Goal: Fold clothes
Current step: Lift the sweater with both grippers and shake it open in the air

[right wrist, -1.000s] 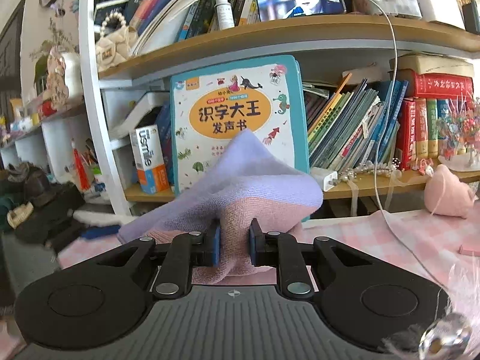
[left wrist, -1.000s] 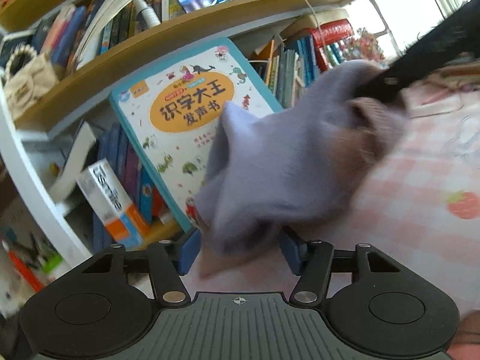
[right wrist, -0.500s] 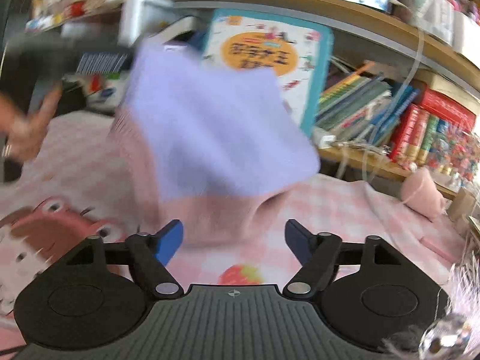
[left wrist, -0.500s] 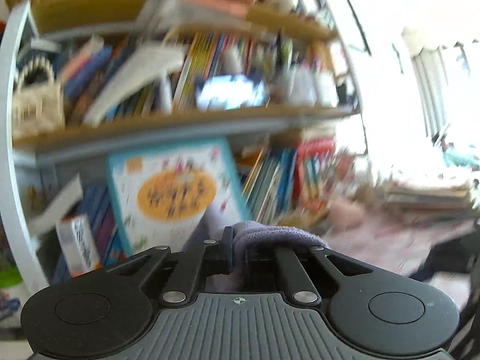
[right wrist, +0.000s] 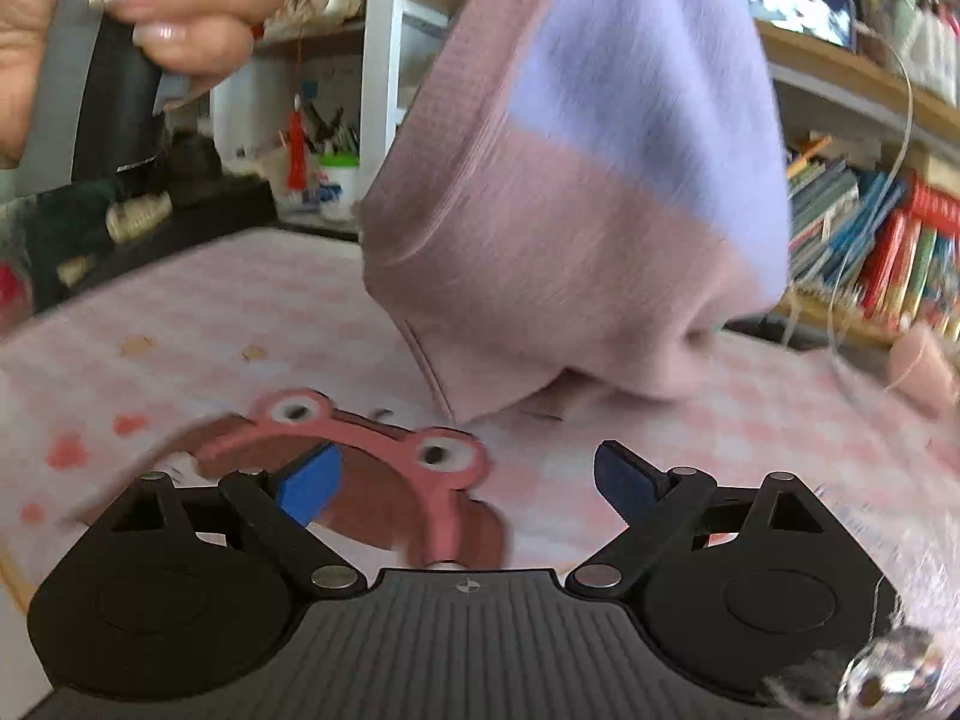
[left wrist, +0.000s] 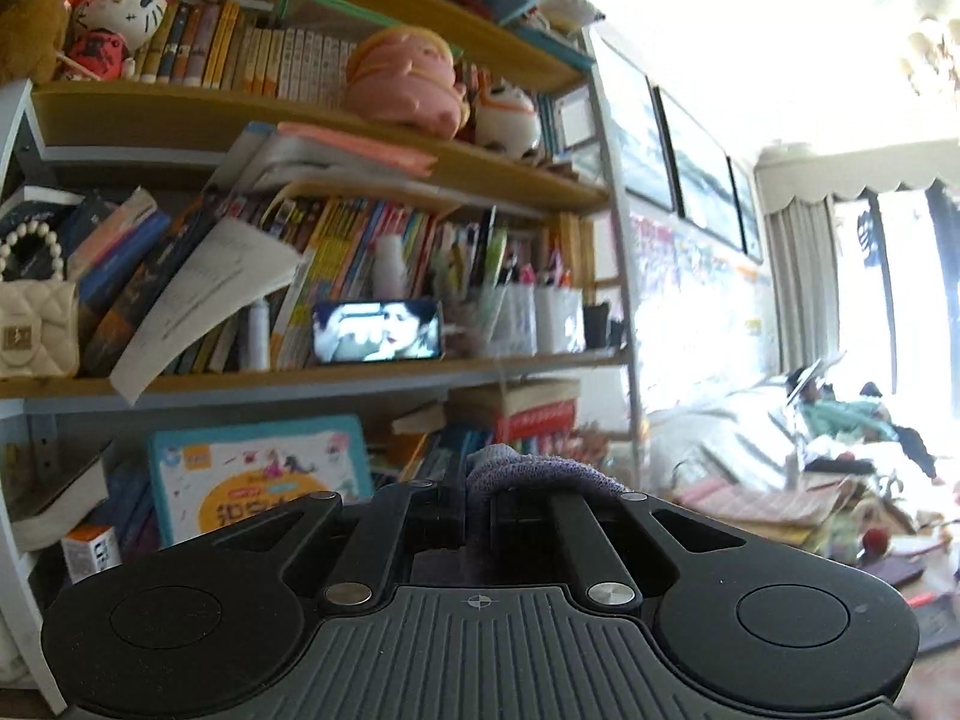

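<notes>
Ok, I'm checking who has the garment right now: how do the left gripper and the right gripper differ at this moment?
The left gripper is shut on a bunch of the purple-and-pink garment; the right gripper is open and holds nothing. The left gripper points up toward the bookshelf, while the right gripper points down at the pink checked tablecloth, with the garment hanging above it. Both share the same black build.

Readable text is scarce. The teal-edged children's book (left wrist: 264, 480) leaning on the lower bookshelf (left wrist: 336, 375) carries an orange oval with large Chinese characters, cut off by the left gripper (left wrist: 477, 501); first looks like 识, rest unclear. Book spines, the phone screen (left wrist: 378, 330) and right-wrist view: nothing legible.
</notes>
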The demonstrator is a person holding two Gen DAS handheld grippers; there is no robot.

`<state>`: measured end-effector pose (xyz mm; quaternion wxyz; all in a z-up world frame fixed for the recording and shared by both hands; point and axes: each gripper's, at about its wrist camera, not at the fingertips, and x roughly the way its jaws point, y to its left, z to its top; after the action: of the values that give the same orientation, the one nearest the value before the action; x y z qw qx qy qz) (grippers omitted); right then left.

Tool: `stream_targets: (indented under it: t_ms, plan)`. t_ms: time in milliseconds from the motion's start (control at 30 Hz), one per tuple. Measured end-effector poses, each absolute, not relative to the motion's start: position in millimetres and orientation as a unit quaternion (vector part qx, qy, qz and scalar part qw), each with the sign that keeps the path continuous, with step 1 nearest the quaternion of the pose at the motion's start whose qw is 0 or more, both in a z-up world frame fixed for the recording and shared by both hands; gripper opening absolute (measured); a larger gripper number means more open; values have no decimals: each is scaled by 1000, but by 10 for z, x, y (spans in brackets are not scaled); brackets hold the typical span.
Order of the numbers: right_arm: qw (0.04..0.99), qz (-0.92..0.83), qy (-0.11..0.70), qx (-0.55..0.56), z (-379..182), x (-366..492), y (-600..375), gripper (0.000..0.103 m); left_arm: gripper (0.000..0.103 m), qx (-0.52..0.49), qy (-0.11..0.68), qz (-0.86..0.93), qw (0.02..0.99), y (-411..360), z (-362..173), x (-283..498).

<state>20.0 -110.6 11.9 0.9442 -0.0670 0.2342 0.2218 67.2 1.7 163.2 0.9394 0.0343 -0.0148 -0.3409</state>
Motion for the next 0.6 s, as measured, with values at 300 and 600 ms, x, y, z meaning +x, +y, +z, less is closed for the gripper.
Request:
stream_targets:
  t_ms: [300,600]
  plan:
    - [966,172,187,47,232,-23,-1019,91,6,-4,-13,-377,926,-143,1807,553]
    - [982,93,161,44,120,-52,-1479,9,6,-7,-6,-292,956,338,1730,626]
